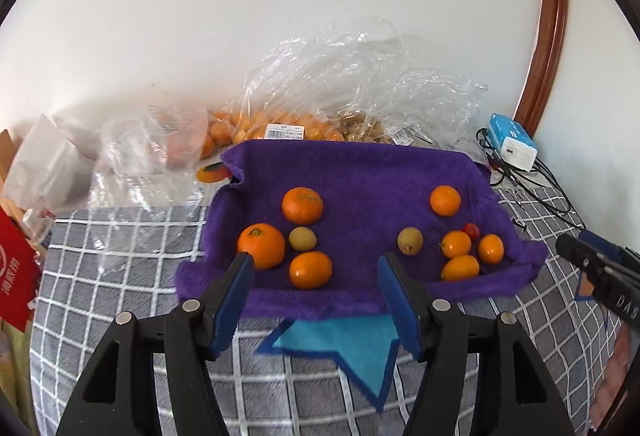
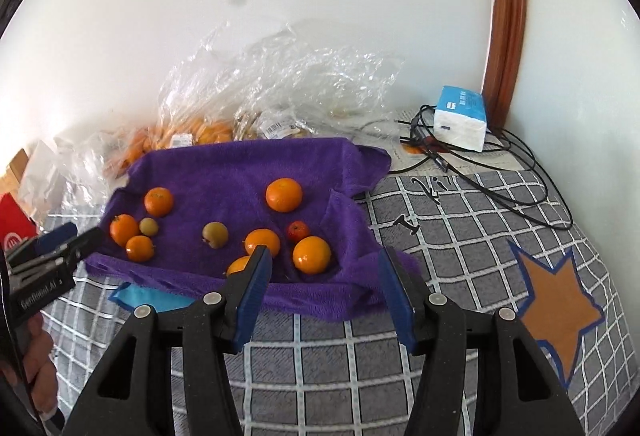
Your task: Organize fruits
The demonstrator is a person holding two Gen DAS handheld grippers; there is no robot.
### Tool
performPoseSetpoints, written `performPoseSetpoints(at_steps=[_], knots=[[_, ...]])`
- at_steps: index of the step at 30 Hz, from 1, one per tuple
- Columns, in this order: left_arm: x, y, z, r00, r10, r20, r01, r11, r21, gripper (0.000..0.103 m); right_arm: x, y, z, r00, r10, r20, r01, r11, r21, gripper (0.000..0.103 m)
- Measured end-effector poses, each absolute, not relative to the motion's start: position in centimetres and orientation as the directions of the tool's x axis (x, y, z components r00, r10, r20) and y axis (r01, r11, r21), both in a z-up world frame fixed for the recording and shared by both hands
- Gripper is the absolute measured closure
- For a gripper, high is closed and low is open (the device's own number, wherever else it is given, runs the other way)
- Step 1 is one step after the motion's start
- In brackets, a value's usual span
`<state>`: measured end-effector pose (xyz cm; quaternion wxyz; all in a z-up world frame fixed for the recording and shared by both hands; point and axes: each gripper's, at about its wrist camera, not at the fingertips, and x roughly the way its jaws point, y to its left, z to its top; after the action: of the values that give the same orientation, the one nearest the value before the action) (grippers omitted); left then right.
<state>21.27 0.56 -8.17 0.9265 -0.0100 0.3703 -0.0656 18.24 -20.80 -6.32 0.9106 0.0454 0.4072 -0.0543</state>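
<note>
Hovering at the near edge of the purple terry towel, left gripper and right gripper both gape wide and empty; I'd straddle the round orange citrus fruit squarely, closing gently.

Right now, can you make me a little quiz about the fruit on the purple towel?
1. True or false: both grippers are holding a fruit.
2. How many yellowish-green fruits lie on the purple towel?
3. Which fruit sits beside the right cluster of oranges? A) a small red fruit B) a banana C) a grape

Key:
1. False. The left gripper and right gripper are both open and empty.
2. Two: one by the left group, one near the middle.
3. A, the small red fruit.
</note>
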Motion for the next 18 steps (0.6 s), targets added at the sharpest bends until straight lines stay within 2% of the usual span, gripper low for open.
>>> performPoseSetpoints(at_steps=[7, 12, 15, 17, 18], knots=[[15.6, 1.4, -5.8, 0.729, -0.149, -0.668, 0.092, 0.988, -0.121, 0.035, 13.3, -21.5, -2.9, 0.695, -0.058, -0.716, 0.169, 0.982, 0.084, 0.045], [11.1, 1.0, -4.4, 0.766, -0.142, -0.627, 0.083, 0.989, -0.123, 0.02, 9.3, -21.5, -1.2, 0.708, -0.086, -0.701, 0.171, 0.984, 0.052, 0.044], [8.8, 0.9, -3.6, 0.78, -0.138, -0.611, 0.074, 0.989, -0.129, 0.015, 6.8, -21.6, -0.5, 0.725, -0.108, -0.68, 0.182, 0.983, 0.038, 0.029], [7.7, 0.6, -3.2, 0.781, -0.131, -0.611, 0.069, 0.99, -0.123, 0.013, 5.2, -21.7, 0.2, 0.751, -0.116, -0.65, 0.186, 0.982, 0.04, 0.013], [7.1, 0.5, -3.0, 0.786, -0.126, -0.605, 0.069, 0.991, -0.117, 0.011, 4.4, -21.8, 0.5, 0.761, -0.119, -0.637, 0.186, 0.982, 0.039, 0.01]])
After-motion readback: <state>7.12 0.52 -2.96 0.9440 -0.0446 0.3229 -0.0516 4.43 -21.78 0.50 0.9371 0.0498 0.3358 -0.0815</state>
